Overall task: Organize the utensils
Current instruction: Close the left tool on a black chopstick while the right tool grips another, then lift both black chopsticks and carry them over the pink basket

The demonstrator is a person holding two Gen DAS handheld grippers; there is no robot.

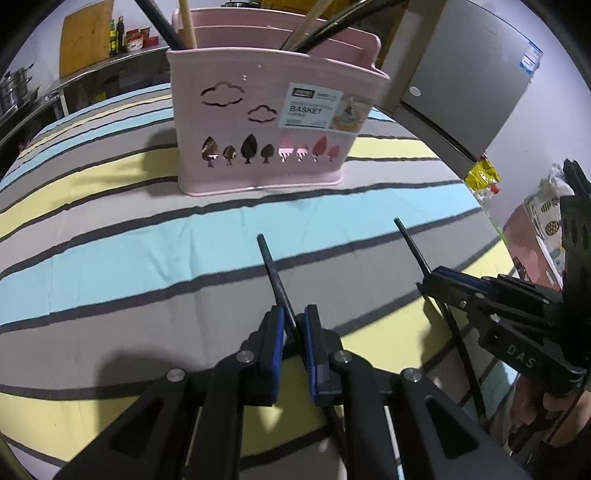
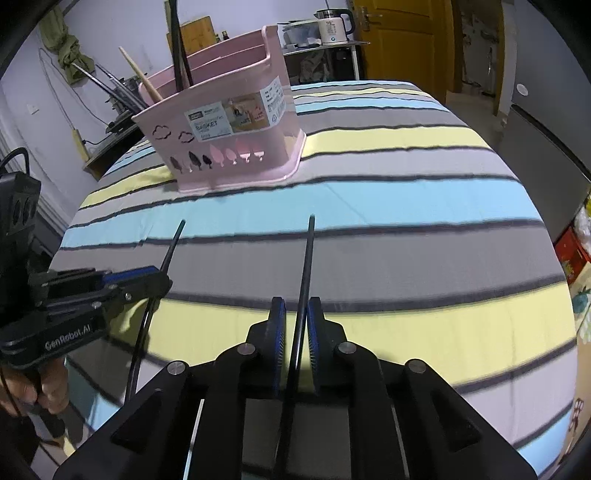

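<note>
Nearest the left wrist lens, the left gripper [image 1: 294, 325] is seen with its blue-padded fingers [image 1: 275, 332] clamped on a thin black chopstick [image 1: 271, 269]; the stick's tip projects forward above the striped cloth [image 1: 110, 258]. The same is noted for the right gripper [image 2: 295, 325]: fingers [image 2: 277, 332] closed on a second black chopstick [image 2: 306, 273], which runs almost straight ahead between the pads. Each gripper is also visible from the other's camera, beside its neighbour and apart from it, with part of a hand [image 2: 44, 384] seen on the left handle.

Both sticks are held off the table [image 1: 388, 144], short of the pink basket [image 1: 273, 122], which stands upright further back on the cloth. Other utensils are already standing in its rear compartments: a wooden handle [image 1: 187, 24] and some dark handles [image 1: 325, 29]. The front compartment appears empty, though its floor is hidden.

Handling, as judged: the sticks are light, rigid and smooth, so slip or swivel in the pads is likely if the grip is eased. Hold is taken part-way along the shaft, leaving a long free end; this suits tip-first insertion. A grip nearer the middle would be expected to reduce swing.

Step judged in hand: carrying both sticks to the basket. Risk noted: a tip catching the basket rim and levering the stick out of the pads
</note>
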